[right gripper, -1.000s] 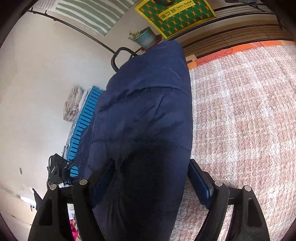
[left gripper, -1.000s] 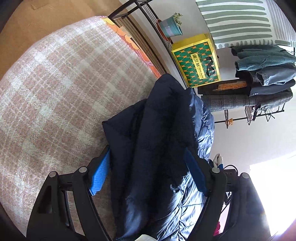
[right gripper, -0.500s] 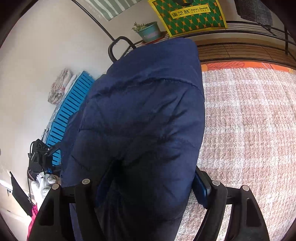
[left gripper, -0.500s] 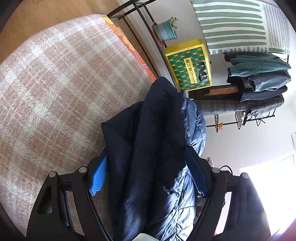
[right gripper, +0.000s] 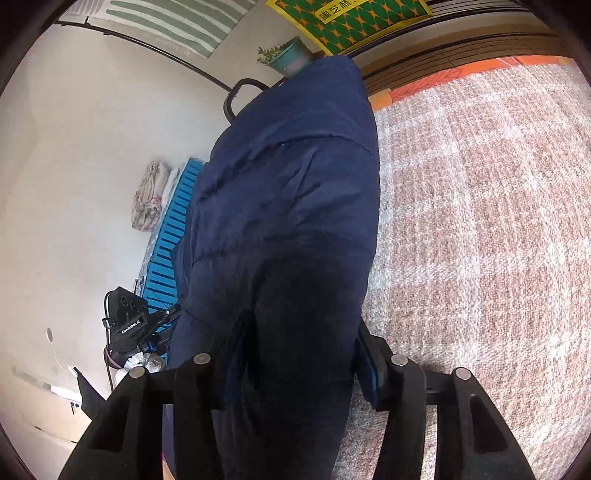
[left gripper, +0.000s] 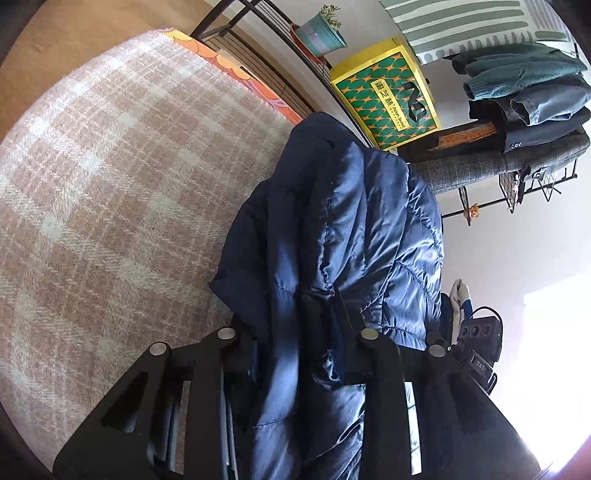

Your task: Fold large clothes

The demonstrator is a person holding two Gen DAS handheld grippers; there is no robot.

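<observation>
A dark navy quilted puffer jacket [left gripper: 343,229] fills the middle of both views and hangs bunched between the jaws of each gripper. My left gripper [left gripper: 299,343] is shut on a thick fold of it; the blue pads are hidden by the cloth. My right gripper [right gripper: 295,350] is shut on another fold of the jacket [right gripper: 288,206], with one blue pad [right gripper: 369,362] showing at the right. The jacket is lifted over a pink and white plaid blanket [left gripper: 110,184], which also shows in the right wrist view [right gripper: 480,221].
A black metal rack [left gripper: 236,33] stands at the blanket's far edge with a potted plant [left gripper: 319,31] and a yellow-green box [left gripper: 388,96]. Folded clothes [left gripper: 517,92] lie on a shelf. A blue slatted crate [right gripper: 173,236] and a camera device [right gripper: 125,321] stand at the left.
Both grippers have closed tighter on the jacket, their jaws now much nearer together. The jacket has bunched up more and the left view has tilted slightly.
</observation>
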